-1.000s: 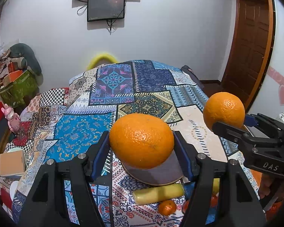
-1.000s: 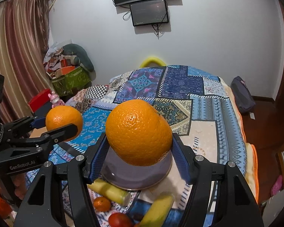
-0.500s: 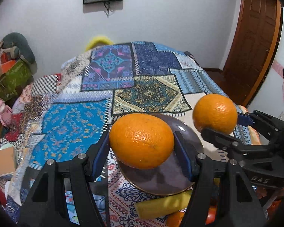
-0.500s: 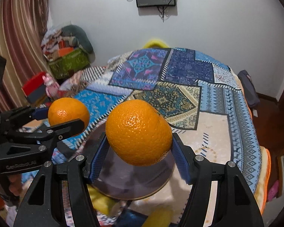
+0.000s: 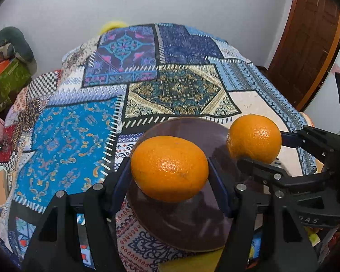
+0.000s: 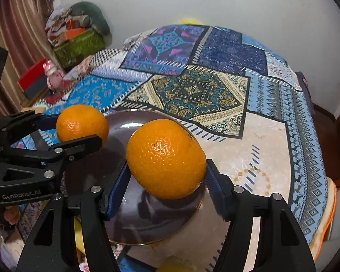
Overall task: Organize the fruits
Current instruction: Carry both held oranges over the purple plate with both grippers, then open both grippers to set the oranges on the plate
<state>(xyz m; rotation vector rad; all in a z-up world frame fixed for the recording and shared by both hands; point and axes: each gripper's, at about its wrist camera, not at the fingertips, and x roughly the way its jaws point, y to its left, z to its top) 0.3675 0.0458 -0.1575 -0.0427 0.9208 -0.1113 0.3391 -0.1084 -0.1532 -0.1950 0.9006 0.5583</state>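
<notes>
My left gripper (image 5: 170, 176) is shut on an orange (image 5: 169, 171) and holds it over a dark round plate (image 5: 188, 222) on the patterned bedspread. My right gripper (image 6: 166, 174) is shut on a second orange (image 6: 166, 158) above the same plate (image 6: 147, 222). Each view shows the other gripper from the side: the right one with its orange (image 5: 255, 139) at the right of the left wrist view, the left one with its orange (image 6: 82, 123) at the left of the right wrist view. Both oranges hang above the plate, side by side.
A yellow fruit (image 5: 192, 263) lies near the plate's front edge, also low in the right wrist view (image 6: 176, 265). The patchwork bedspread (image 5: 170, 79) stretches beyond the plate. Boxes and clutter (image 6: 77, 38) stand at the left wall, a wooden door (image 5: 306, 34) at the right.
Both grippers have moved forward and down with their oranges, so the plate now lies under them. The small fruits at the front have mostly slipped out of view.
</notes>
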